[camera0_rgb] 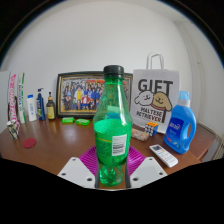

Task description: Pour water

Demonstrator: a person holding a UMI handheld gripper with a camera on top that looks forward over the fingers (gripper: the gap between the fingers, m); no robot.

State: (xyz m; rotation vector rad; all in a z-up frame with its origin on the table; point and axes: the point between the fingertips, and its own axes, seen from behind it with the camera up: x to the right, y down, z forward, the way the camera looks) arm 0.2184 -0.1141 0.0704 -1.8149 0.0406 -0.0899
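A green plastic bottle (112, 125) with a dark cap is seen upright at the centre of the frame, held between the fingers of the gripper (111, 172); both pads (92, 160) appear pressed against its lower body, so the fingers are closed about as far as the bottle's width allows. The wooden table (50, 152) is spread across the lower half of the frame. At the upper left, a framed photograph (80, 95) is propped against the wall, flanked by small bottles (40, 104) and tall packets (14, 98). At the right, a white gift bag (160, 95) and a blue detergent bottle (181, 124) are stood close together, with a white remote (163, 155) lying before them. Bare tabletop is left at the lower left
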